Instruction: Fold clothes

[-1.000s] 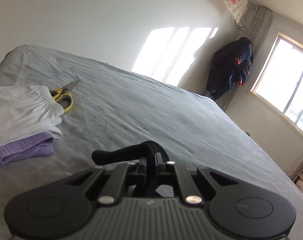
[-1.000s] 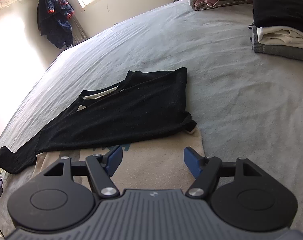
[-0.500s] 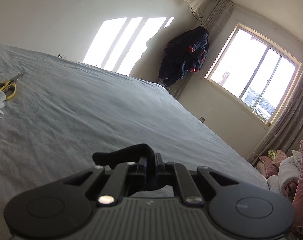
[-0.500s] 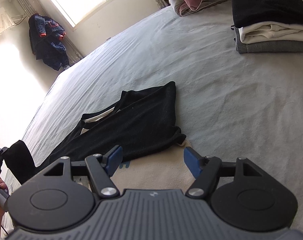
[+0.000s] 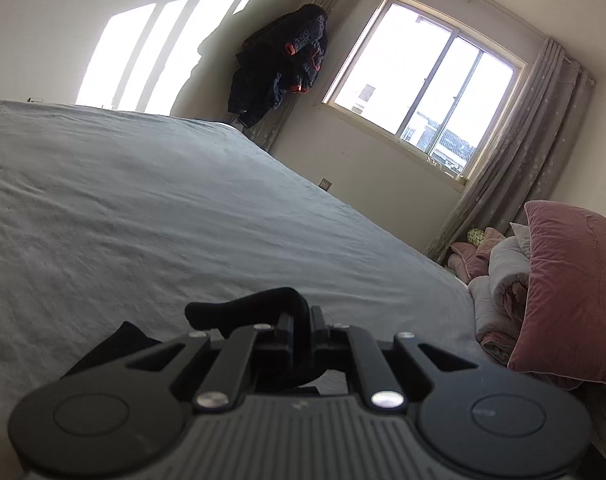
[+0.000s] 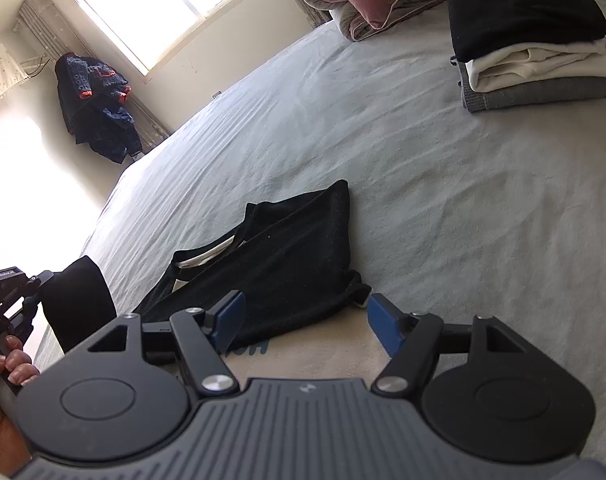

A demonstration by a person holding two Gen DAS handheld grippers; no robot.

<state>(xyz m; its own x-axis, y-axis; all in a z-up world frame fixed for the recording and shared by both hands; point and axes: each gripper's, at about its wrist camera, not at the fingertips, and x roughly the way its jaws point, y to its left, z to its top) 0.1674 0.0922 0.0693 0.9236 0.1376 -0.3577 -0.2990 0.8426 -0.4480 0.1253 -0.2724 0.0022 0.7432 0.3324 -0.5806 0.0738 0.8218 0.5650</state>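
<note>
Now our left claw point(image 5: 299, 320) pinches the black garment's sleeve point(image 6: 79, 300), lifted at nine o'clock; its body point(image 6: 287, 256) lies on the bed point(image 6: 423, 168). Our right claw point(image 6: 307, 320) hovers spread. Risk: the sleeve could slip from that thin pinch, spoiling the fold.

The left gripper point(image 5: 301, 330) has its fingertips buried in the black sleeve point(image 5: 243, 312), so the pads cannot be seen. In the right wrist view that gripper point(image 6: 7, 304) is cut by the left edge, as is the hand point(image 6: 3, 384) holding it. The beige garment point(image 6: 323, 356) lies mostly under the black top point(image 6: 287, 256) and the right gripper point(image 6: 305, 324) (its blue lettering is half covered, unreadable). The folded stack point(image 6: 539, 64) runs off the right edge.
</note>
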